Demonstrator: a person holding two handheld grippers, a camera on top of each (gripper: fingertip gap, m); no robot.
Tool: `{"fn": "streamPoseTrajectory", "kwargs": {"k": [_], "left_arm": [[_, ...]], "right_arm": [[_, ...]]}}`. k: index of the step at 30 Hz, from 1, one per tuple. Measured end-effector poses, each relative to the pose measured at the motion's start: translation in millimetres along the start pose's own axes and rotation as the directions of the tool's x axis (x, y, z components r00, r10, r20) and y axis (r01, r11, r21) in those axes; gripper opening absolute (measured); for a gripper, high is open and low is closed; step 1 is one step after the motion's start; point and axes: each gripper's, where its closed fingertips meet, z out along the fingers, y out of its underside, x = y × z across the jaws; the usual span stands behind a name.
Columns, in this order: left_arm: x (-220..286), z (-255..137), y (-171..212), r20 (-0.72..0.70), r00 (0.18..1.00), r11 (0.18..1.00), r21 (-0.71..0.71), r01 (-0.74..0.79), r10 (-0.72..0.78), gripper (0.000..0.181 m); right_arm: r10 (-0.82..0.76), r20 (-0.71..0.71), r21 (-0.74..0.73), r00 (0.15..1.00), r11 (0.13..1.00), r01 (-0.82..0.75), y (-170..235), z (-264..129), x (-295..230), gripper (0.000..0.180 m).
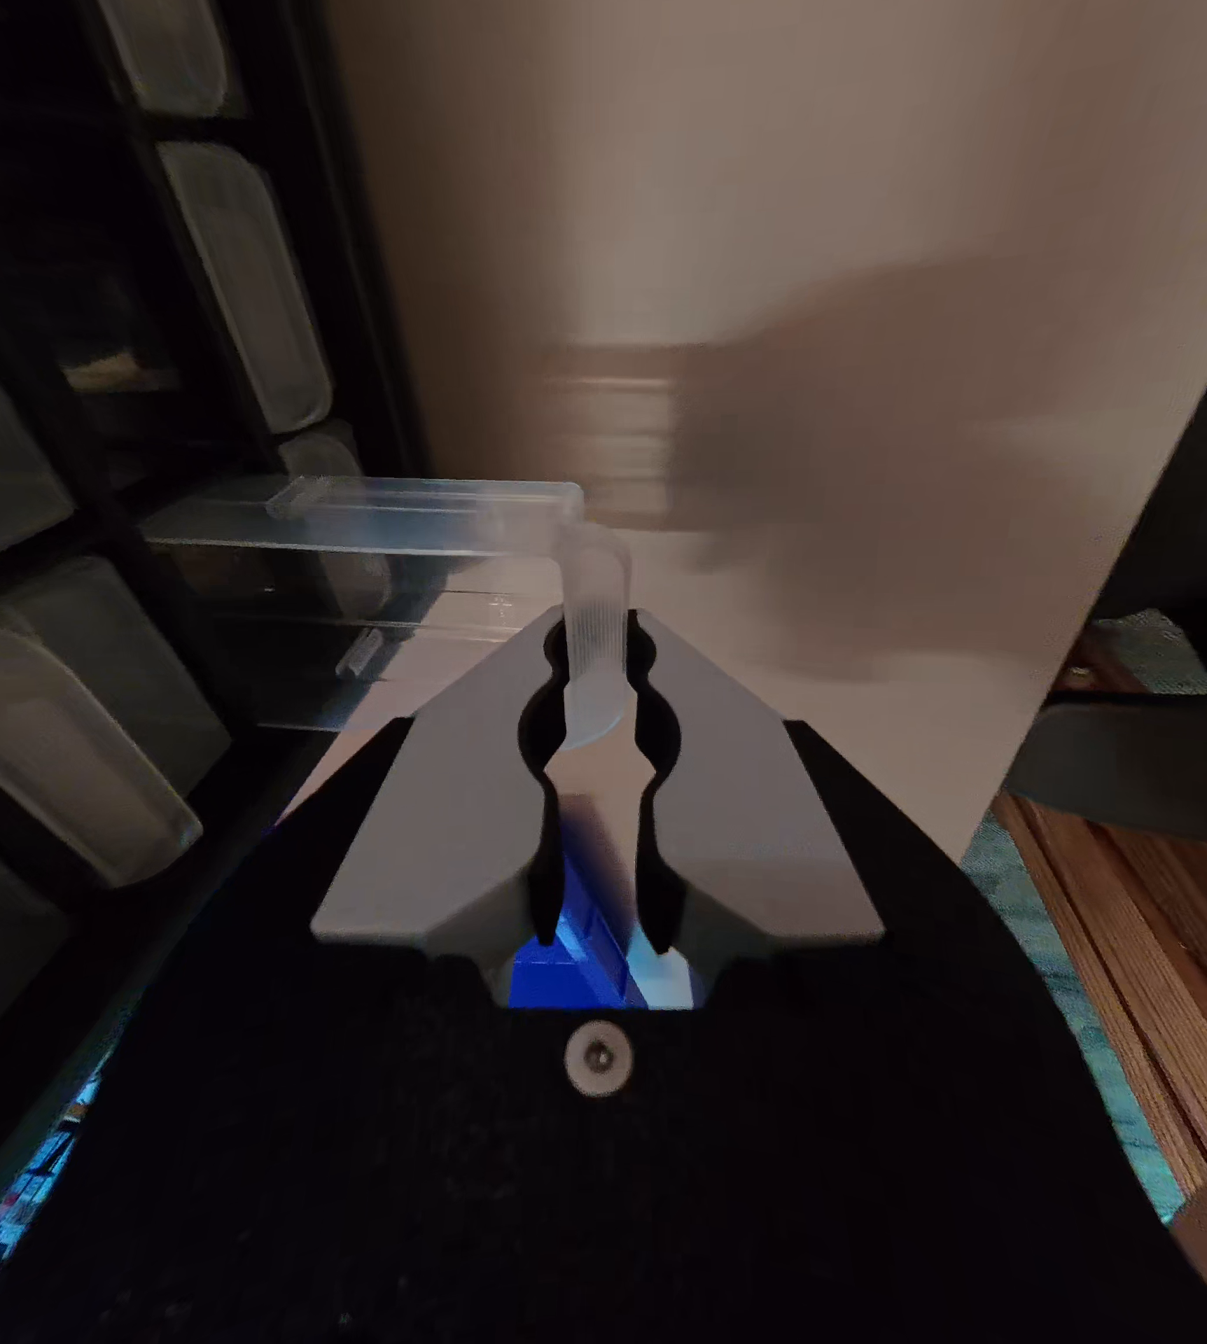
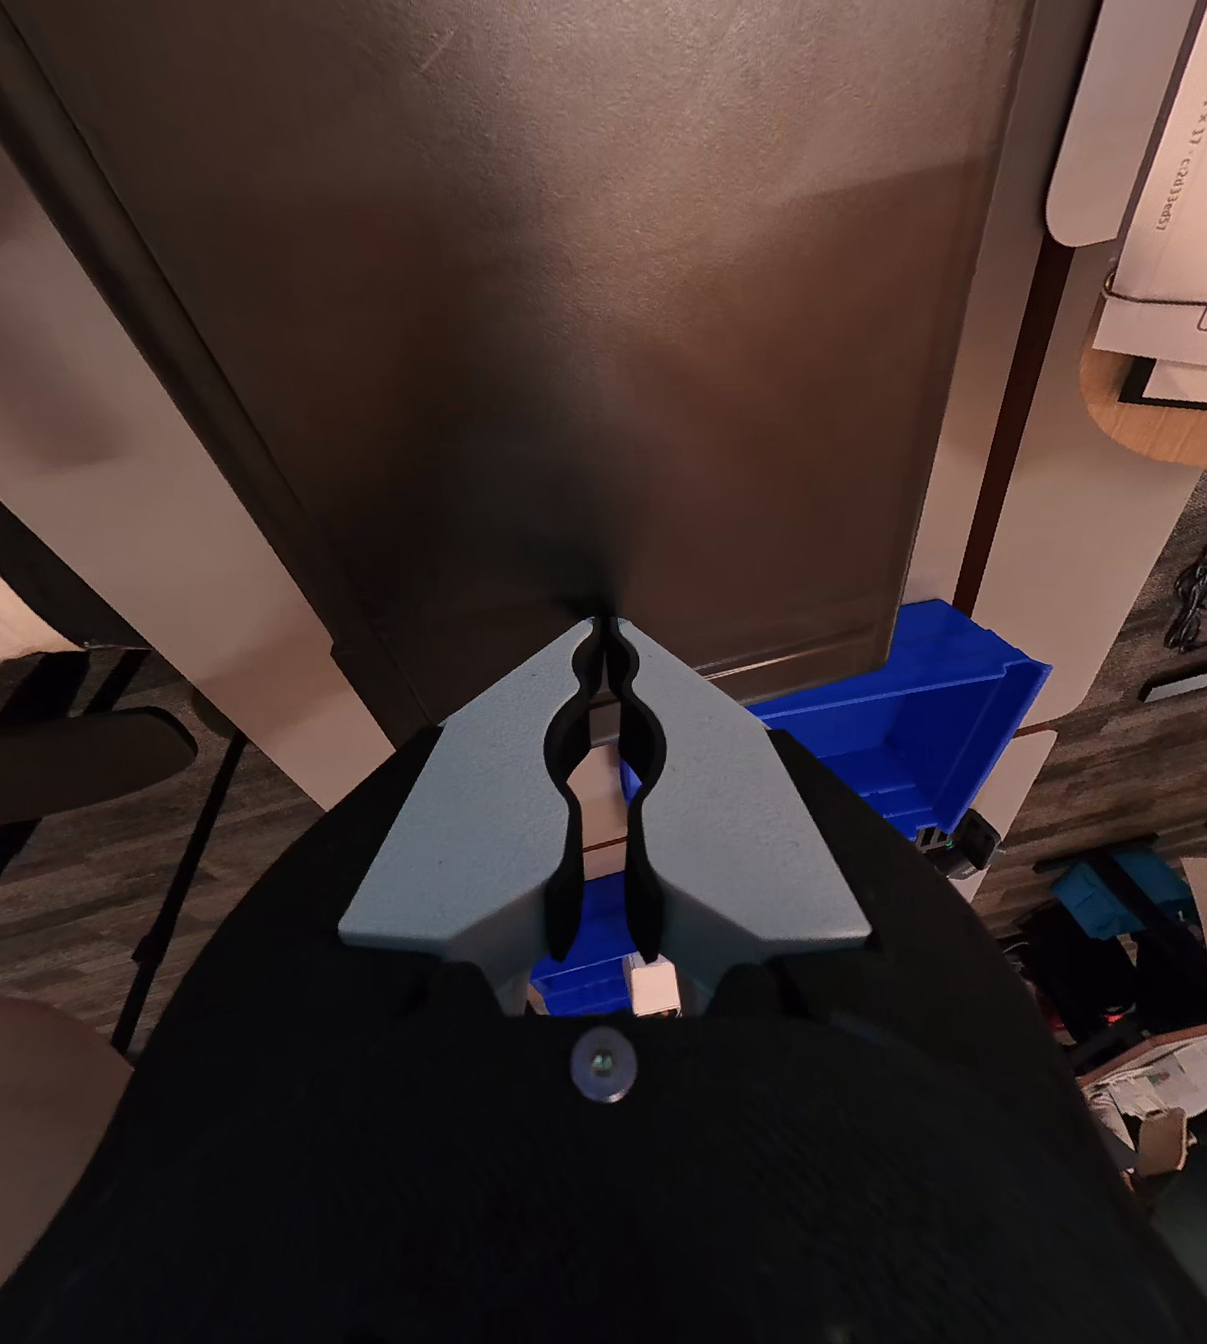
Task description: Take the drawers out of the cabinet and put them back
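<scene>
Beige wall behind black cabinet

1. The right claw has its tips pressed together, nothing visible between them, right at a dark flat panel.
2. A blue bin lies below the panel's right side.
3. Grey floor carries clutter on the right.

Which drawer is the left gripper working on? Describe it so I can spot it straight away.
Find the dark cabinet of small clear drawers on the left of the left wrist view. The drawer in question is near its right edge, low in the visible rows. Unlike its neighbours, which sit in their slots, it sticks far out, and the left gripper is closed on its frosted handle.
</scene>
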Motion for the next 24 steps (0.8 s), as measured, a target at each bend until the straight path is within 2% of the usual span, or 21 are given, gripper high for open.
{"fn": "streamPoseTrajectory", "kwargs": {"k": [6, 16, 24], "left_arm": [[-22, 1, -4, 0.072, 0.997, 0.998, 0.067, 0.005, -0.01, 0.011], [-70, 4, -5, 0.256, 0.964, 0.996, 0.068, 0.048, -0.064, 0.012], [-86, 5, -6, 0.447, 0.894, 0.993, 0.115, -0.005, -0.047, 0.015]], "right_arm": [[0.002, 0.013, 0.001, 1.0, 1.0, -0.002, 0, 0, 0, 0.0], [-0.022, -0.007, -0.038, 1.0, 0.999, 0.022, 0, 0, 0, 0.0], [-0.045, -0.027, -0.074, 0.999, 0.996, 0.043, 0, 0, 0, 0.0]]}}
